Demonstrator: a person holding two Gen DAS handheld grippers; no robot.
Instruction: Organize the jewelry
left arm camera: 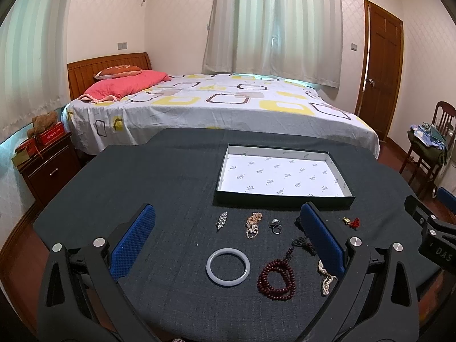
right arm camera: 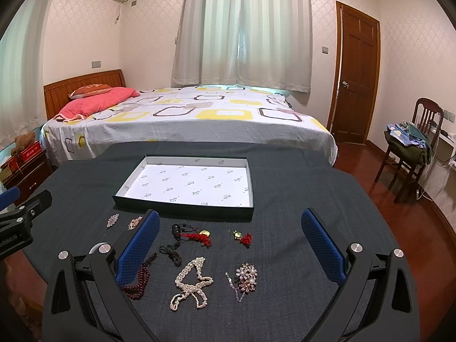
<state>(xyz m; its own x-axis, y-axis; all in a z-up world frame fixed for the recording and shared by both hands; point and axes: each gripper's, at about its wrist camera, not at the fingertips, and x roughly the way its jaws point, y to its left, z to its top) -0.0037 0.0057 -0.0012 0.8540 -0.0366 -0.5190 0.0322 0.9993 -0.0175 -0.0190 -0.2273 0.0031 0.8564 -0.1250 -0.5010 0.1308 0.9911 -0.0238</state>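
Note:
A shallow dark box (left arm camera: 285, 198) (right arm camera: 182, 206) with a white printed lining lies empty on the dark cloth table. In front of it lies loose jewelry. The left wrist view shows a pale bangle (left arm camera: 228, 267), dark red beads (left arm camera: 276, 279), a ring (left arm camera: 276, 226), a crystal brooch (left arm camera: 221, 220) and a beige bracelet (left arm camera: 252, 224). The right wrist view shows a pearl necklace (right arm camera: 191, 283), a flower brooch (right arm camera: 246, 277), a red tassel charm (right arm camera: 243, 238) and a red cord with a gold piece (right arm camera: 196, 237). My left gripper (left arm camera: 228, 239) and right gripper (right arm camera: 230, 242) hover open above them, holding nothing.
The table's dark cloth (left arm camera: 171, 176) drops off at rounded edges. Behind it is a bed (left arm camera: 222, 105) with a patterned sheet. A nightstand (left arm camera: 48, 165) stands at the left, a chair with clothes (right arm camera: 410, 142) at the right, a wooden door (right arm camera: 356, 71) beyond.

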